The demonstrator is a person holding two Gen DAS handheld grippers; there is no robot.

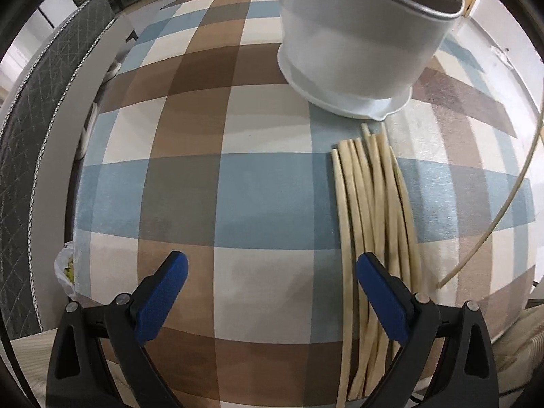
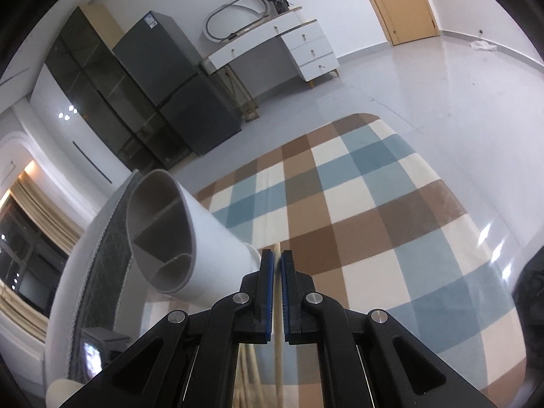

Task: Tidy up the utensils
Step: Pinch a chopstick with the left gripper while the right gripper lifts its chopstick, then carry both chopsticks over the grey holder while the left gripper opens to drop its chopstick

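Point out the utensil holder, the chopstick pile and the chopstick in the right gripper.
utensil holder (image 1: 360, 40), left wrist view, outer white wall.
chopstick pile (image 1: 370, 204), left wrist view, middle of the bundle.
held chopstick (image 2: 276, 250), right wrist view, tip above the pads.

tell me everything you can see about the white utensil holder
The holder is a tall, round white container, plastic by its look, with a wider base rim and a small spout at the foot. Inside, thin walls split it into compartments, which look empty. It stands upright on the checked cloth, just beyond the chopsticks' tips. Neither gripper touches it.
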